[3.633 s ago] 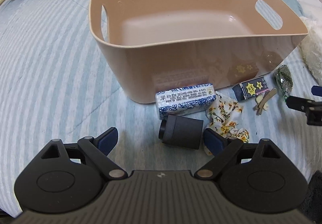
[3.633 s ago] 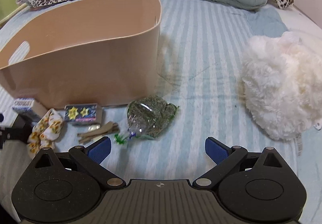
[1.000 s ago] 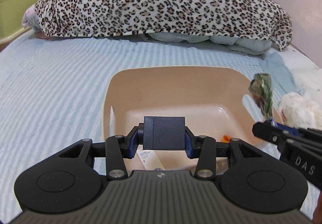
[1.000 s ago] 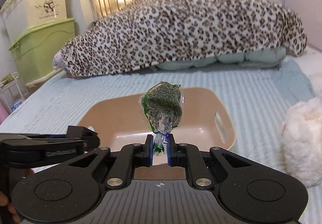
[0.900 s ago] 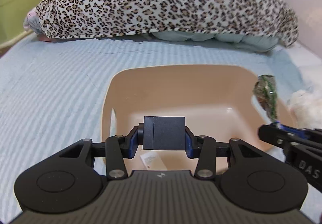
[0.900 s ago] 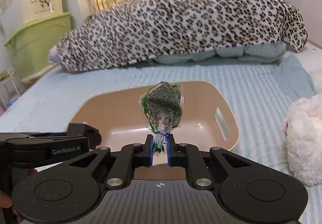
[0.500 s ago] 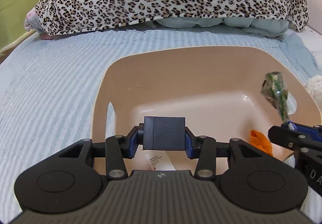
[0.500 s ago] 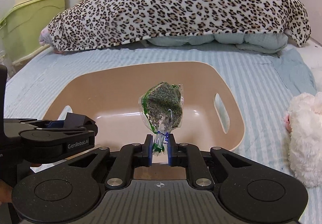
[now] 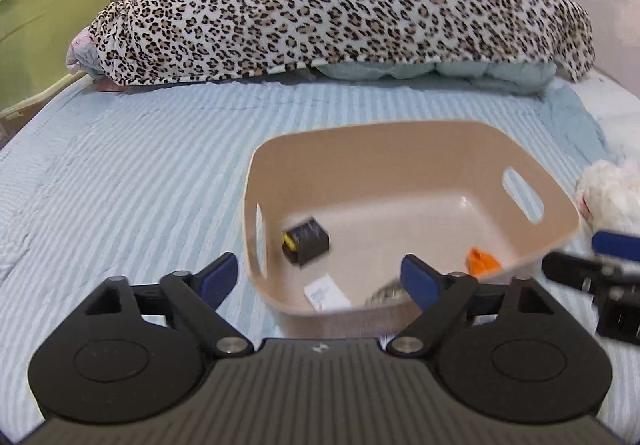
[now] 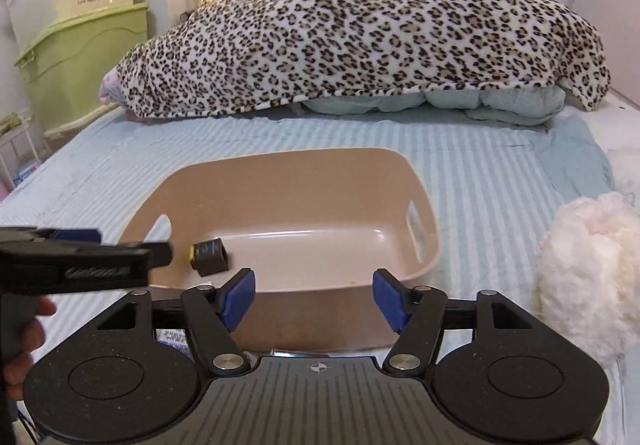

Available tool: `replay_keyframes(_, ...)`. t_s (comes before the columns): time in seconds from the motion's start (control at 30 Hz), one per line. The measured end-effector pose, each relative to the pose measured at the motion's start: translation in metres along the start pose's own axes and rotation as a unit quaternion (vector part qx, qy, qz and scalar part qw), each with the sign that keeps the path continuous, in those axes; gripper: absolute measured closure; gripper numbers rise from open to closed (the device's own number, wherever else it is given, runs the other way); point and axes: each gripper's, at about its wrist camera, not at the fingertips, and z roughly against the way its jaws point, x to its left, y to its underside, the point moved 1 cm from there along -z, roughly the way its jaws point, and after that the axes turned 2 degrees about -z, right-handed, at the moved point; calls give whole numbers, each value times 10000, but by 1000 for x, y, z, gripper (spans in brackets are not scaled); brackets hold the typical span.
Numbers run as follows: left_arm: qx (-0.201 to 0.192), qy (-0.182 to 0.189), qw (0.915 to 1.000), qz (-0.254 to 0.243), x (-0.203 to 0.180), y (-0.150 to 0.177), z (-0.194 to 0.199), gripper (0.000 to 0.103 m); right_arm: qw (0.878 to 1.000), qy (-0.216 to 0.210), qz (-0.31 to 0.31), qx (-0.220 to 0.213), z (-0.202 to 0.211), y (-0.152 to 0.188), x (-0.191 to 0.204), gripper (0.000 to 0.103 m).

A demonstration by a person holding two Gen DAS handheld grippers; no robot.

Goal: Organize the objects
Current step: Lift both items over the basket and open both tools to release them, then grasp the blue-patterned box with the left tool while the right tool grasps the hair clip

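A tan plastic basket [image 9: 568,229] [image 10: 430,245] stands on the striped bedspread. A small black box [image 9: 306,241] [image 10: 210,256] is inside it near the left wall, blurred. A plastic-wrapped green bundle [image 9: 386,291] shows partly by the near wall inside, with an orange item [image 9: 482,261] and a white card [image 9: 326,292]. My left gripper [image 9: 318,277] is open and empty above the near rim. My right gripper [image 10: 314,299] is open and empty above the near rim. Each gripper shows in the other's view: the right one at the right edge [image 9: 600,273], the left one at the left [image 10: 80,261].
A white fluffy toy [image 10: 588,269] [image 9: 612,193] lies right of the basket. A leopard-print blanket [image 10: 360,33] covers pillows at the head of the bed. Green and cream storage bins [image 10: 80,45] stand at the left. A blue-patterned pack [image 10: 174,337] peeks out below the basket's near wall.
Both grippers have opened. The black box has left the left gripper and is in the basket. The green bundle has left the right gripper and is in the basket. Both grippers have drawn back.
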Motion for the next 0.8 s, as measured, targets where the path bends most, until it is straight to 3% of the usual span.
replay_keyframes(0.07, 101, 27, 9999, -85, 0, 6, 7, 12, 9999, 30, 19, 125, 1, 5, -7, 26)
replay_keyframes(0.3, 451, 58, 9987, -248, 5, 28, 13, 11, 9977, 238, 135, 627, -4, 24, -26, 26)
replay_keyframes(0.5, 1141, 268, 9931, -22, 10, 47, -14, 11, 9934, 400, 348, 1021, -16, 39, -29, 26)
replay_keyframes(0.6, 1450, 186, 9892, 71, 11, 56, -34, 11, 9905, 462, 527, 1185, -25, 46, -27, 25)
replay_keyframes(0.8, 1549, 155, 9877, 156, 10, 65, -52, 11, 9858, 514, 590, 1486, -44, 56, -29, 26)
